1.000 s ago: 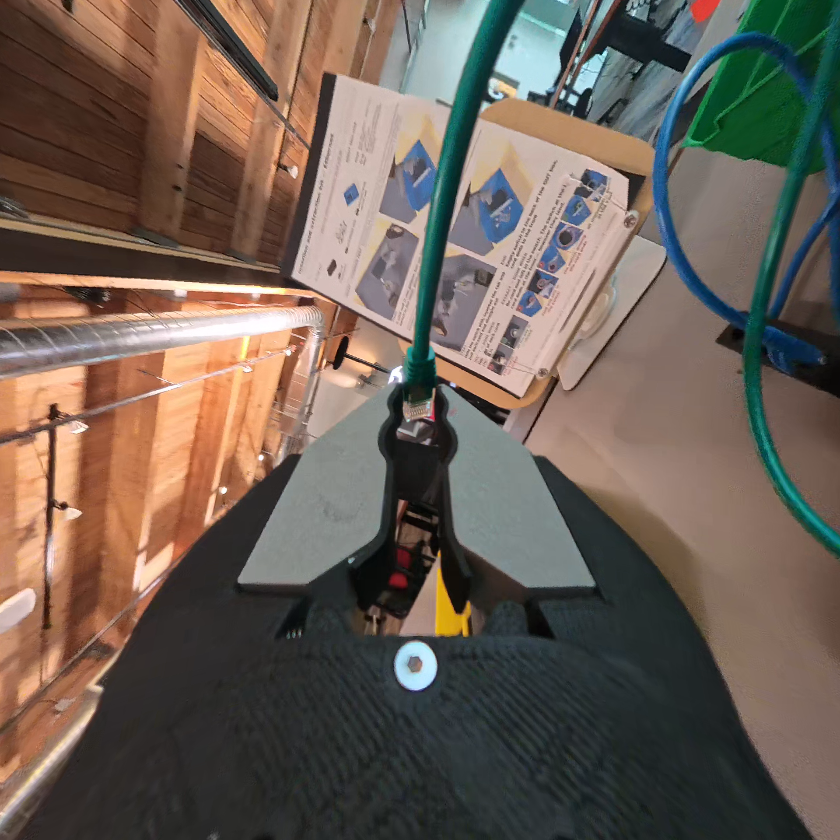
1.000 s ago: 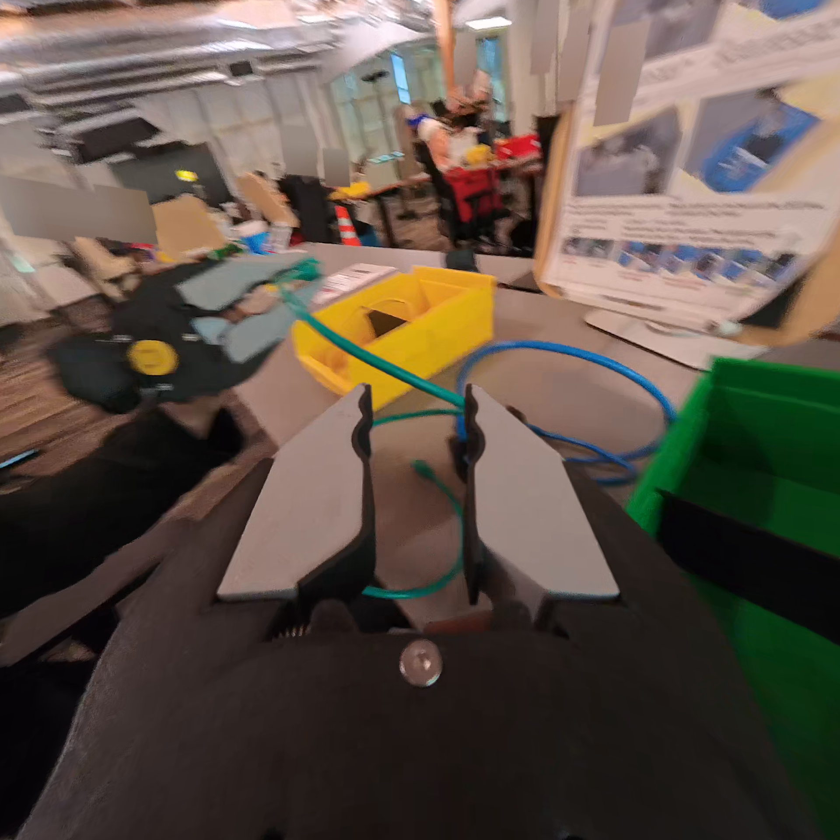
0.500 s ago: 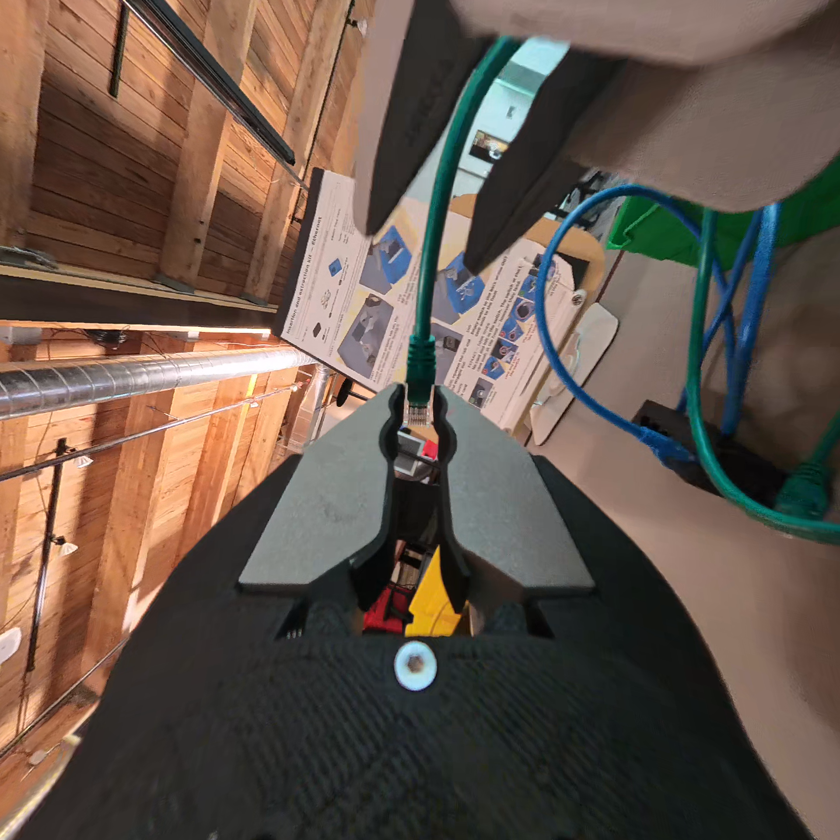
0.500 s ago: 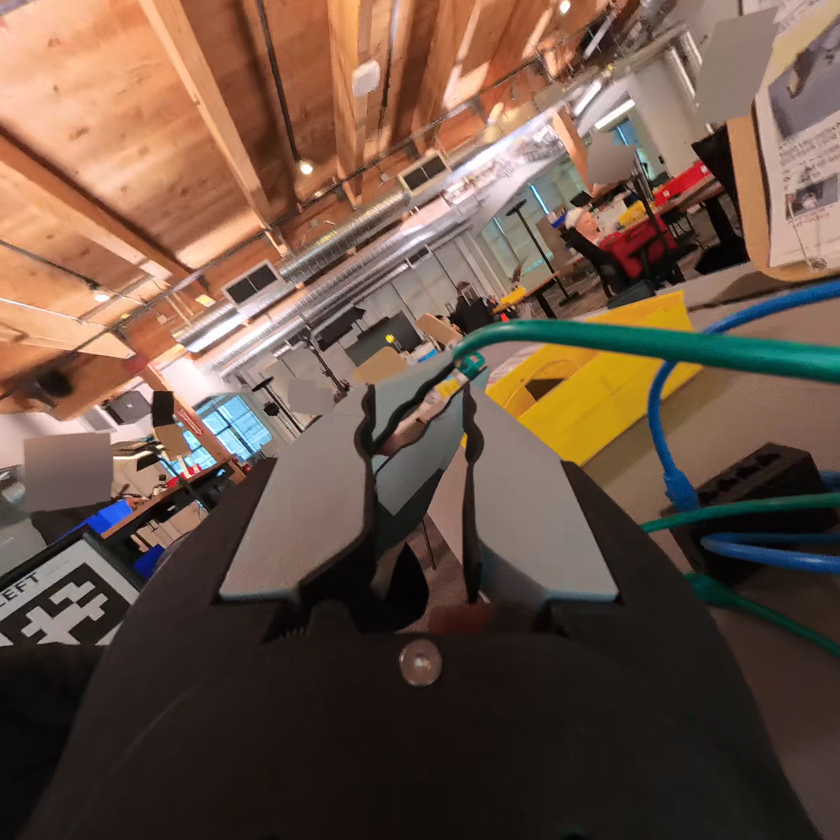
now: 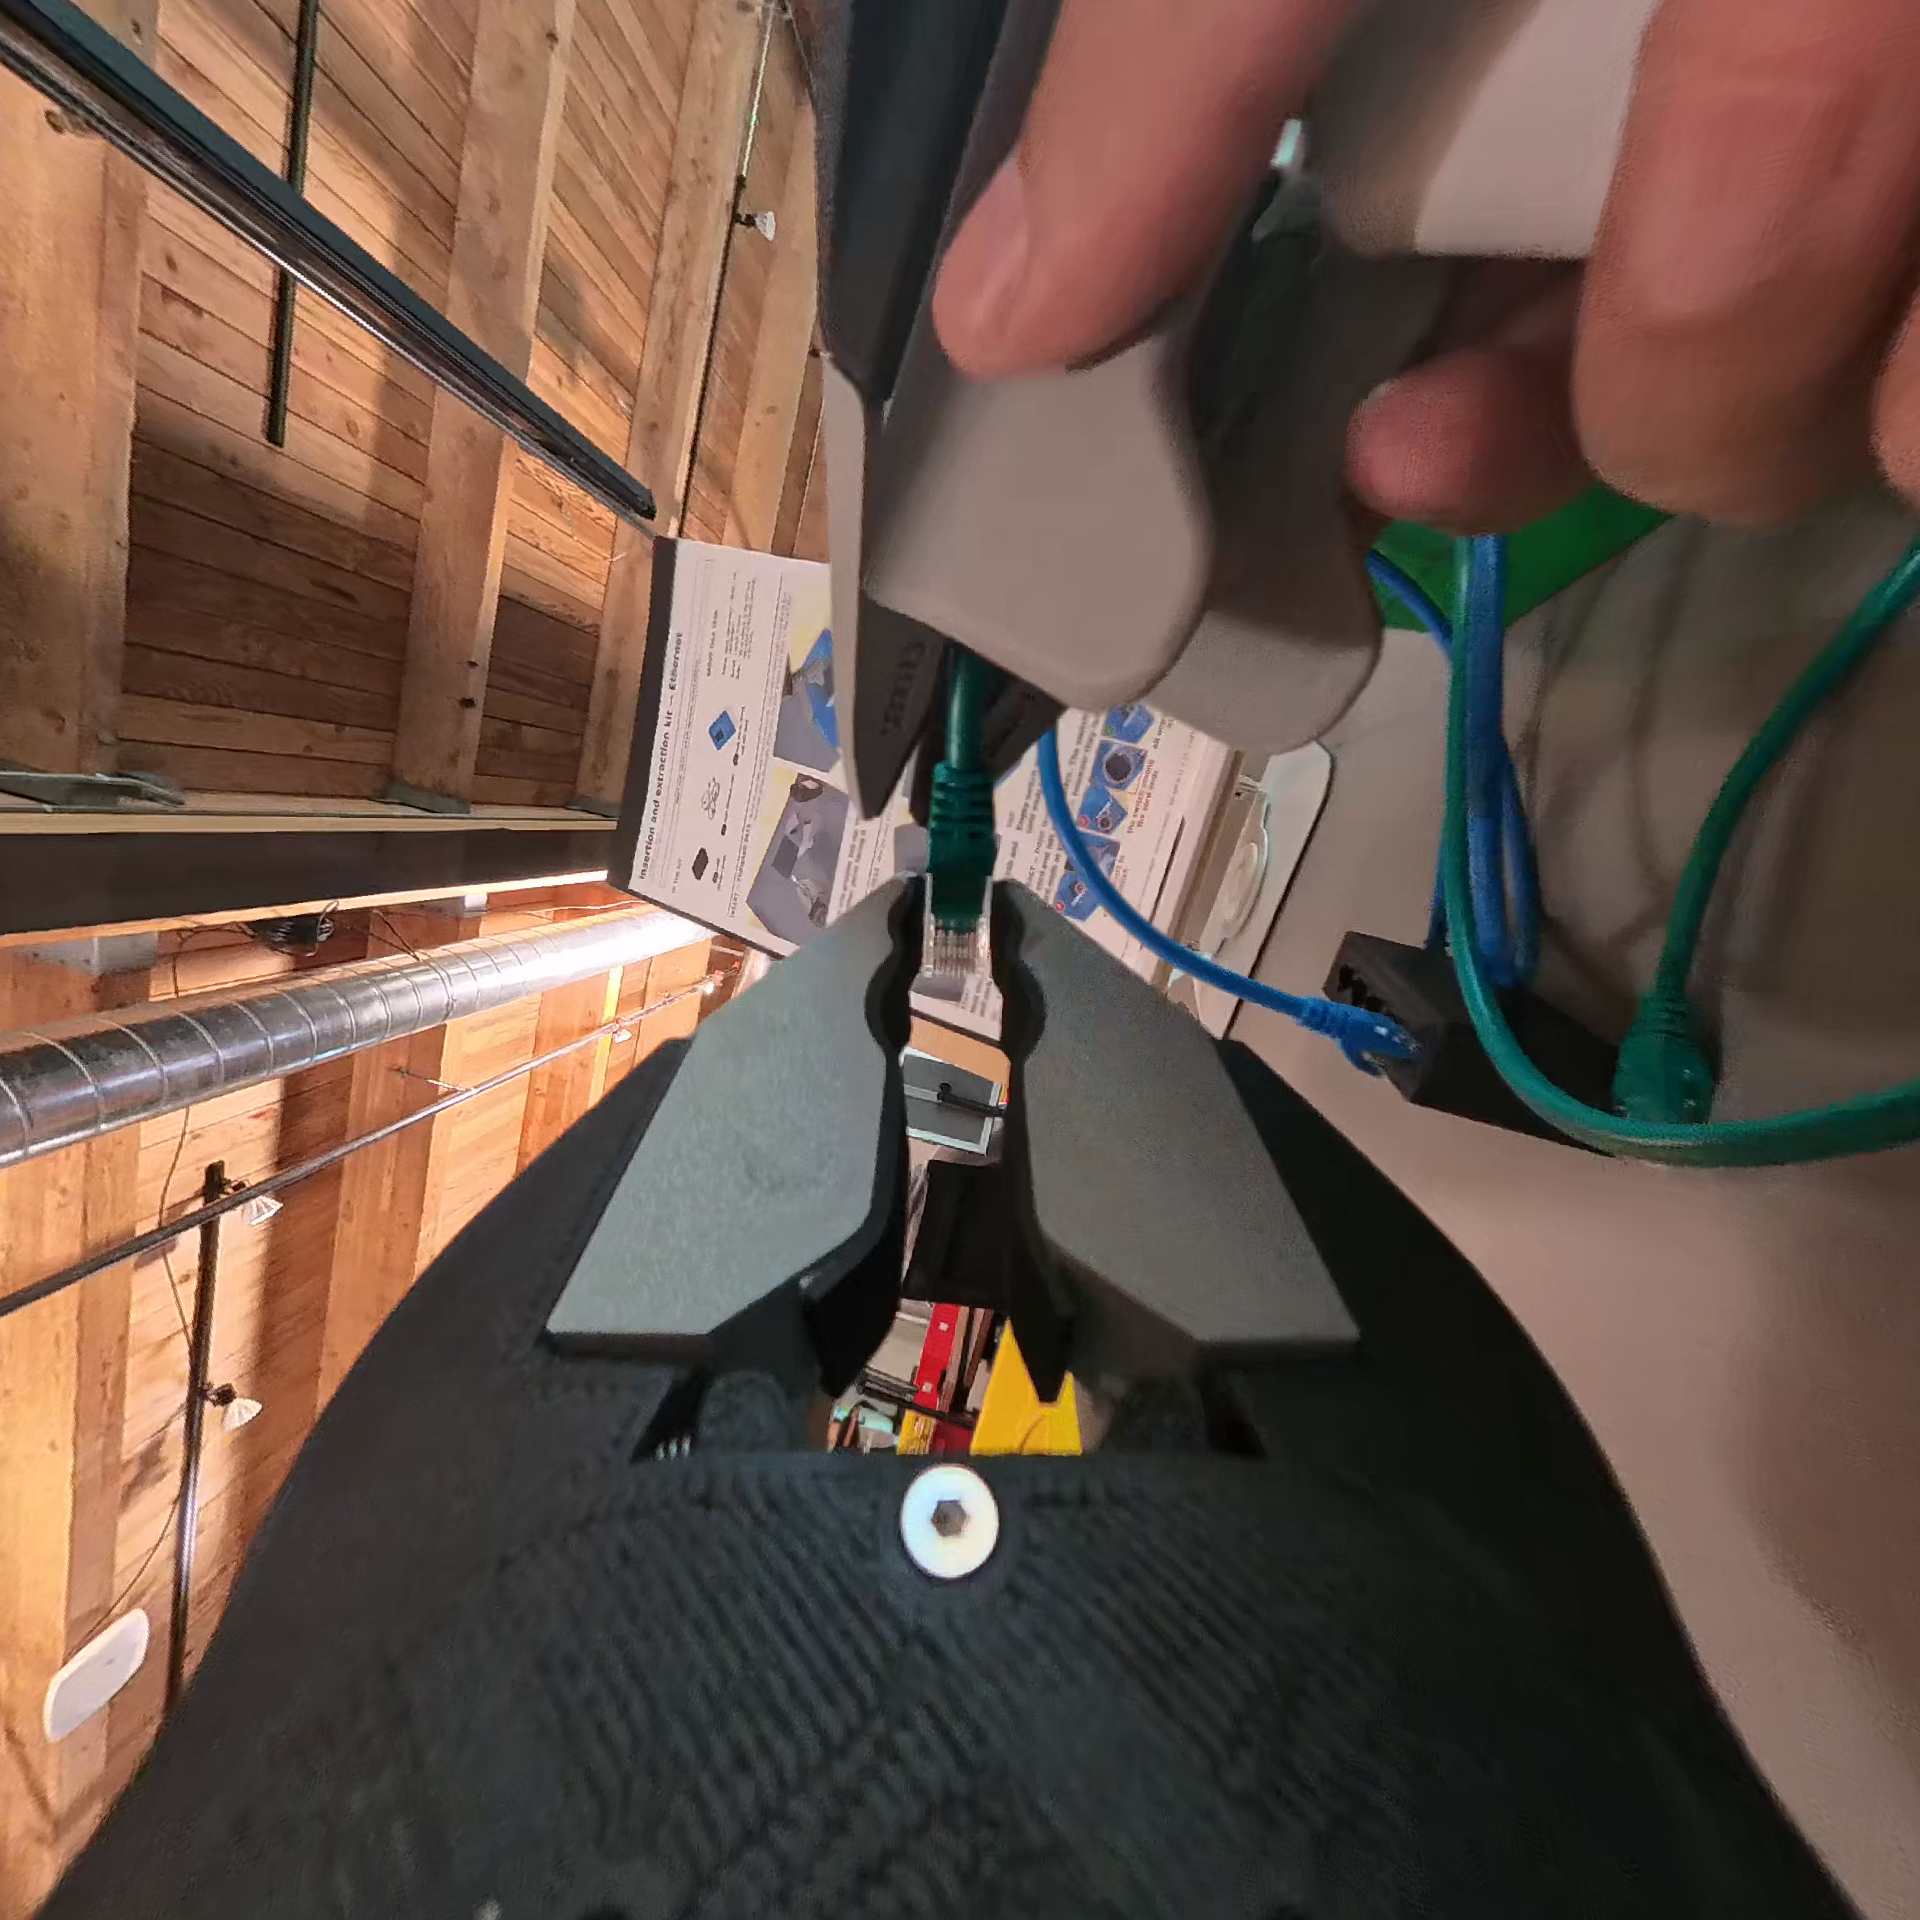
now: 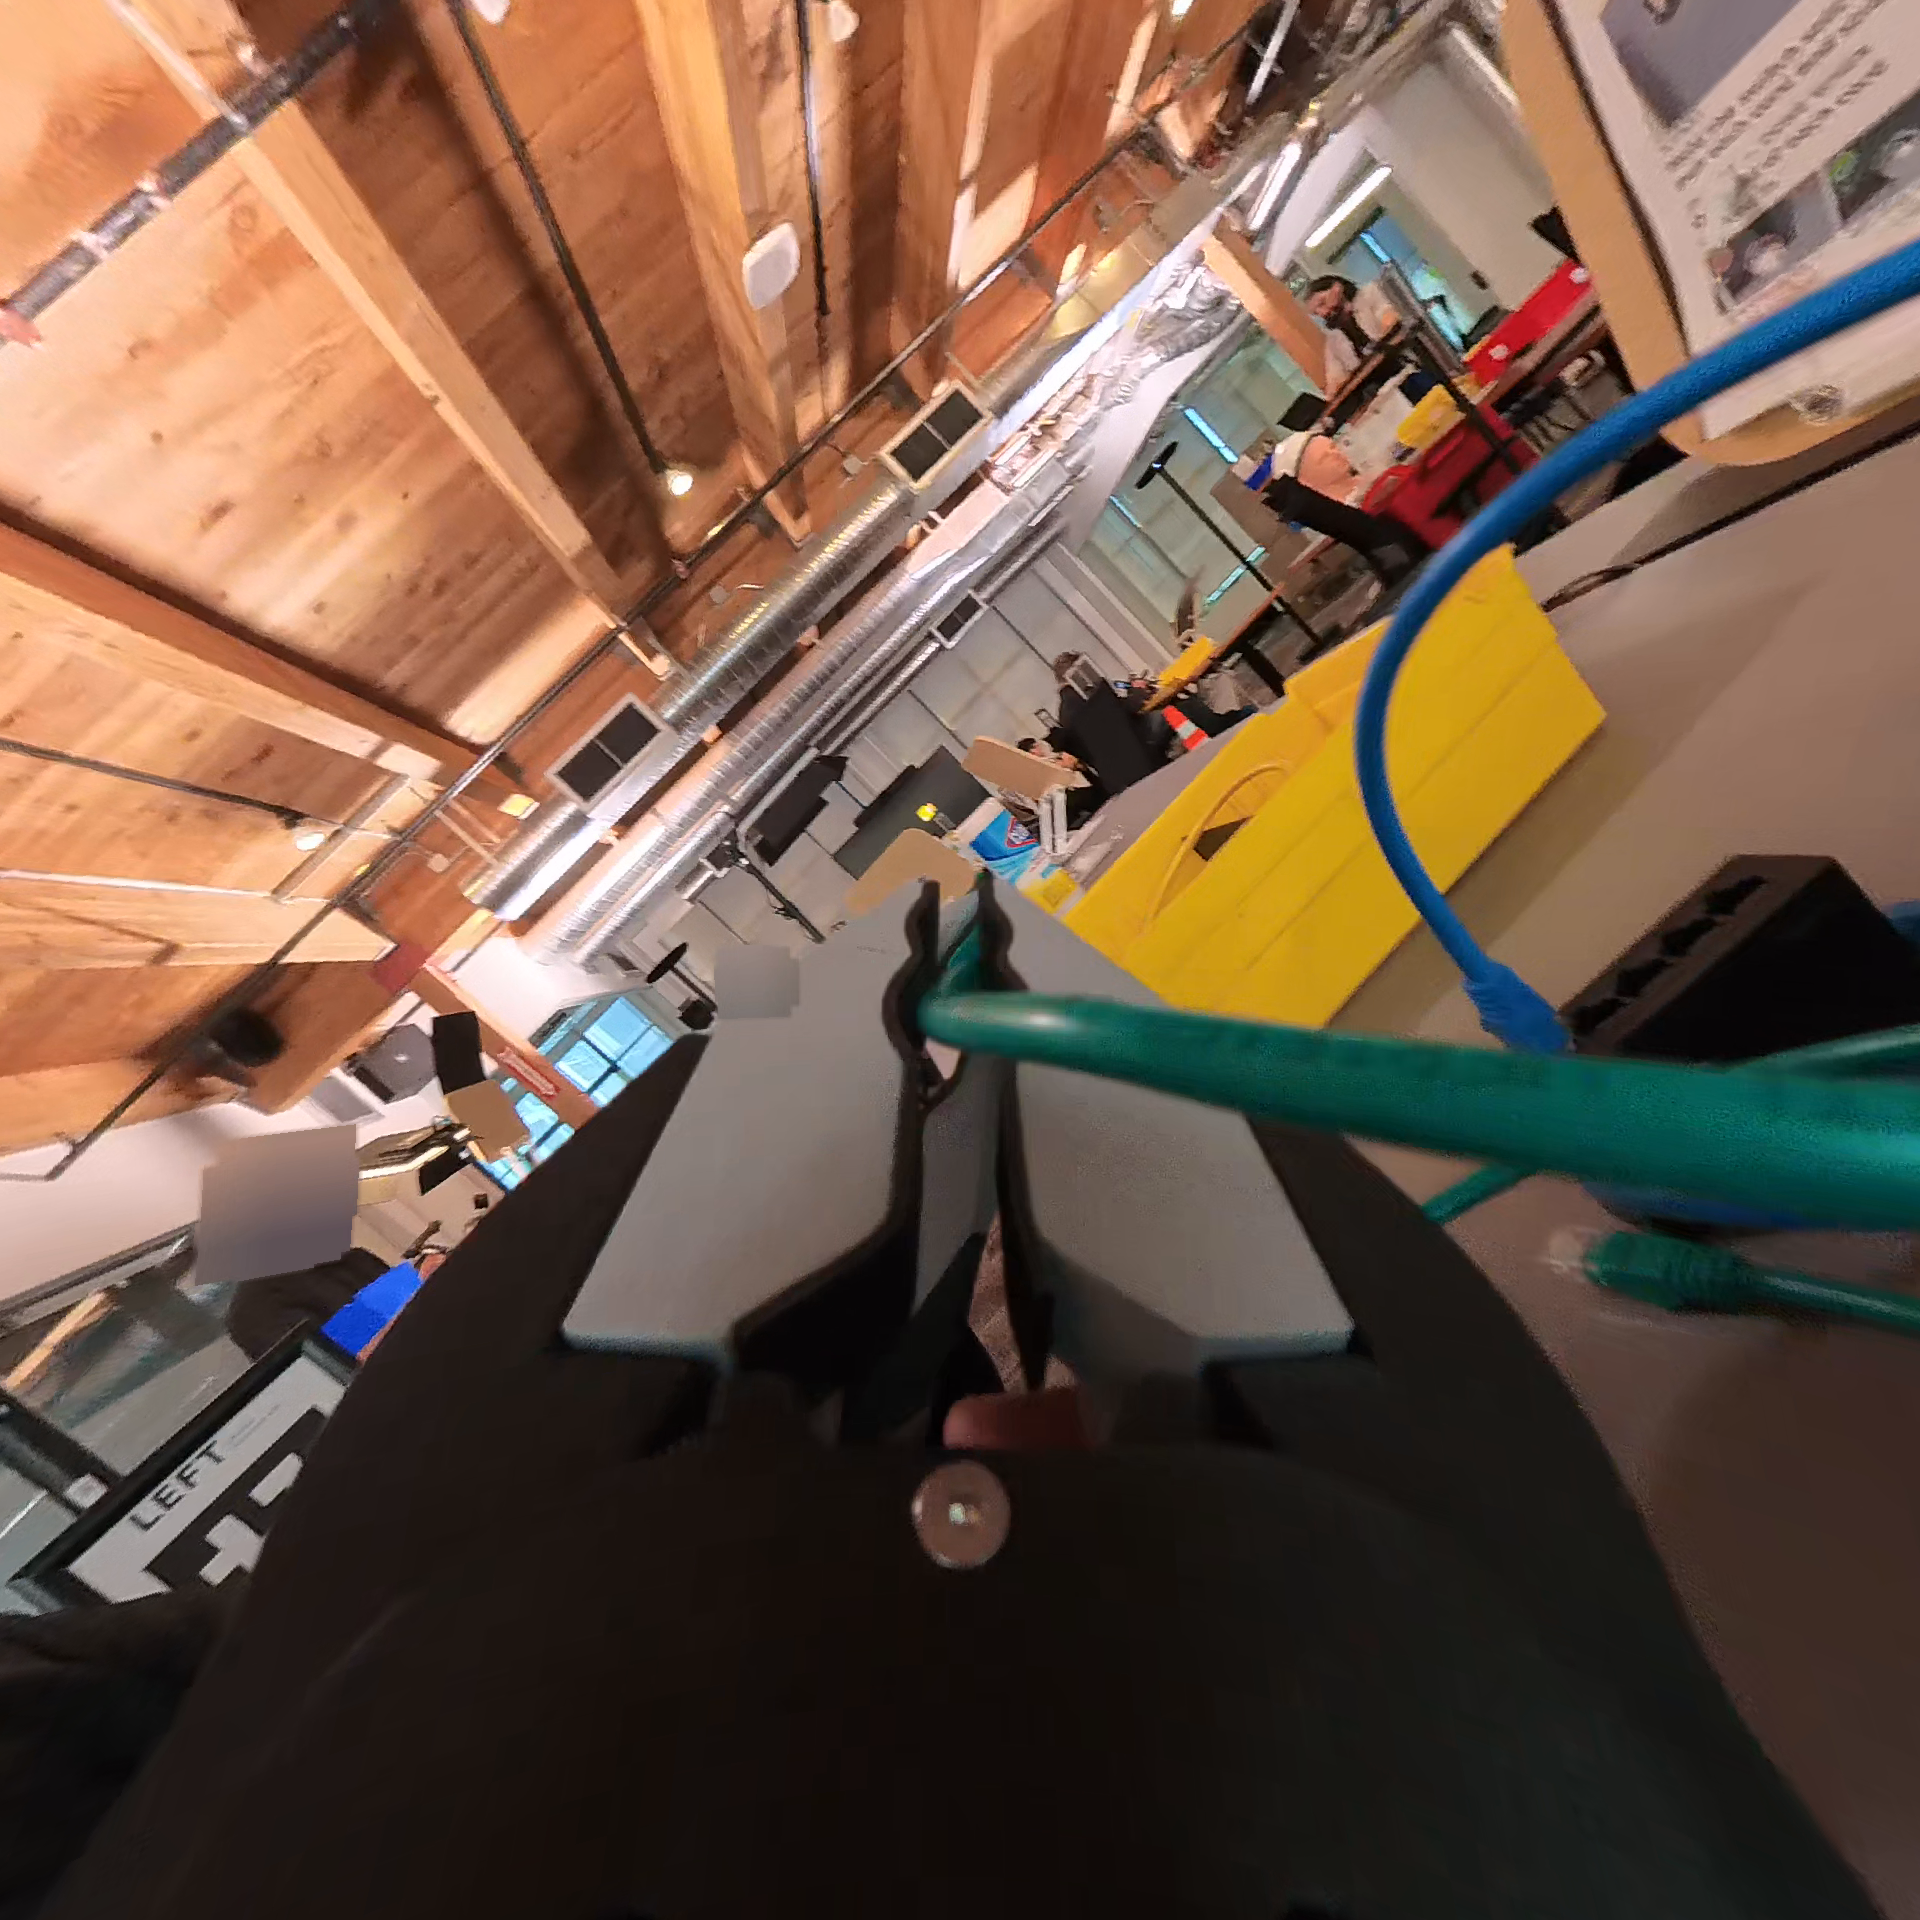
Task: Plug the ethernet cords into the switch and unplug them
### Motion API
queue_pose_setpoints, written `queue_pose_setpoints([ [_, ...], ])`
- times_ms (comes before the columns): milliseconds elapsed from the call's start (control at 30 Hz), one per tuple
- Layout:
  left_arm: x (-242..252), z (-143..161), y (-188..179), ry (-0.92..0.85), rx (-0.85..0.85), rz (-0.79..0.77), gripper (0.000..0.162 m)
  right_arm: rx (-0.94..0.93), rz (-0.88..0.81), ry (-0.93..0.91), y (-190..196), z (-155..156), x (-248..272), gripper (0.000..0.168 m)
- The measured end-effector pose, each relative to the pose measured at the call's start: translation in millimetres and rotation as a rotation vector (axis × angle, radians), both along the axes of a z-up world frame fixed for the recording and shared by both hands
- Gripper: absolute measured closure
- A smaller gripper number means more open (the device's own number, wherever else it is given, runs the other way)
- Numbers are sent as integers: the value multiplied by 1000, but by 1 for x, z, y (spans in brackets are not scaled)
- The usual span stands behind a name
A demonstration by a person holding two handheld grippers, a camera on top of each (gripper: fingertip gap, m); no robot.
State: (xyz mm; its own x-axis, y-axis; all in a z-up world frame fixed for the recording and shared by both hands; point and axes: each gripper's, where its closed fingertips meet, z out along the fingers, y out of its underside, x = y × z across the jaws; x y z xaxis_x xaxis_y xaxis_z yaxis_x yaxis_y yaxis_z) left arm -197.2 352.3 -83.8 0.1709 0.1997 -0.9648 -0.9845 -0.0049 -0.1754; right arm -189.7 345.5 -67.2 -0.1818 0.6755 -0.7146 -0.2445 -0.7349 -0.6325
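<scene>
My left gripper (image 5: 954, 935) is shut on the clear plug of a green ethernet cord (image 5: 958, 831) and holds it up in the air. My right gripper (image 5: 940, 774), with a person's hand (image 5: 1714, 260) on it, comes in from above and is shut on the same green cord (image 6: 1351, 1091) just behind the plug's boot. In the right wrist view the right gripper (image 6: 951, 997) pinches the cord at its tips. The black switch (image 5: 1475, 1049) lies on the table with a blue cord's plug (image 5: 1361, 1039) at its ports. The switch (image 6: 1766, 956) also shows in the right wrist view.
The green cord's other plug (image 6: 1662, 1273) lies on the grey table (image 6: 1714, 1507) by the switch. A yellow bin (image 6: 1351, 831) stands behind the switch, a green bin (image 5: 1475, 571) farther off. An instruction board (image 5: 748, 748) stands at the table's back. My two grippers' fingertips are within a few centimetres of each other. The switch (image 6: 1766, 956) is about equally far from each gripper, around 15 cm.
My right gripper has come up to the plug in my left gripper and has gone from open to shut on the green cord. The left gripper has kept hold of the plug.
</scene>
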Motion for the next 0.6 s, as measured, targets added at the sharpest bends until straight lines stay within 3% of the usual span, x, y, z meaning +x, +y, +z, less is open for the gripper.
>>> queue_pose_setpoints([
  [167,-1,-12,2,-124,-77,-34,152,70,-29,-91,3,-11,-3,168],
  [433,3,-20,-29,-815,-588,-314,148,249,21,-92,-9,-2,-1,168],
  [600,9,-24,-57,-1181,-951,-581,127,394,120,-21,-30,16,7,168],
])
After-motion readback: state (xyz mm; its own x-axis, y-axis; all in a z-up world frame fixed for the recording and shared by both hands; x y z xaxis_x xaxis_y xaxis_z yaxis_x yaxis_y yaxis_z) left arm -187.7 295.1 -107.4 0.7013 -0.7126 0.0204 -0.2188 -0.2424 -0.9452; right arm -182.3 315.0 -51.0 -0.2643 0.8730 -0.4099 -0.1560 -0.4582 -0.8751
